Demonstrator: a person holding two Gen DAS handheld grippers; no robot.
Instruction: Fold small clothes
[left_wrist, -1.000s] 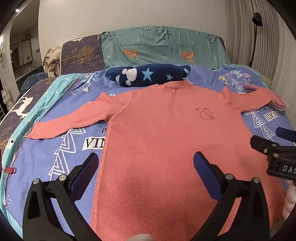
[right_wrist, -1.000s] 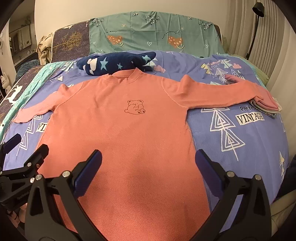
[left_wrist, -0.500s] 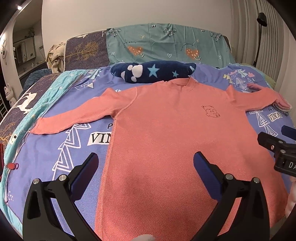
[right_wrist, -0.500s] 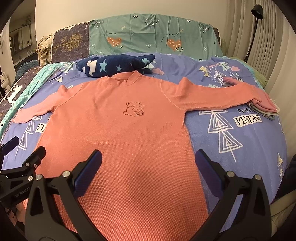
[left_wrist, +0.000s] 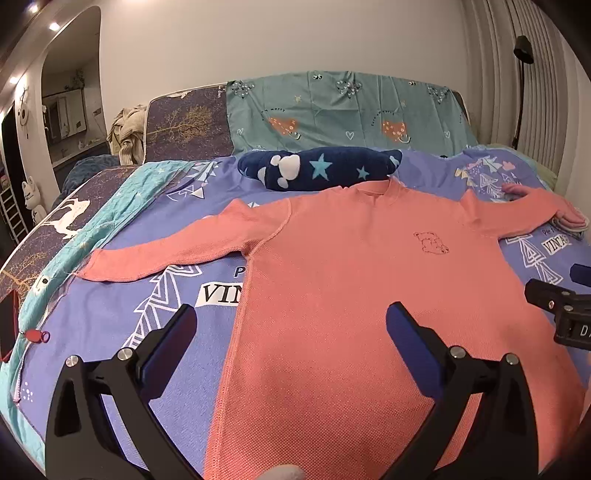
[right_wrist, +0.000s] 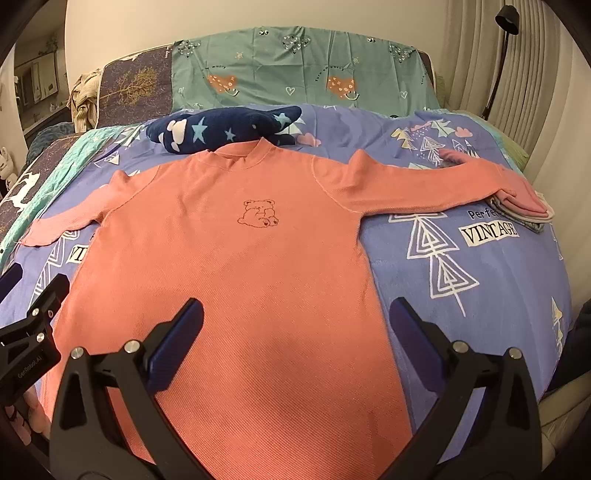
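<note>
The coral shirt (right_wrist: 236, 280) lies flat and face up on the bed (right_wrist: 480, 295), both sleeves spread wide, its collar touching a navy star pillow (right_wrist: 221, 129); nothing is folded yet; the left gripper (left_wrist: 291, 343) and right gripper (right_wrist: 295, 332) hover over the hem end, fingers spread apart and empty. I'd judge the first fold best begun at a sleeve: pinch the cuff and shoulder seam together, carry both across evenly, keeping the body smooth.

The salmon shirt's (right_wrist: 236, 280) hem runs off the bottom edge in both views. Its right cuff (right_wrist: 524, 197) covers a folded stack (right_wrist: 532, 219) at right, contents unreadable.
</note>
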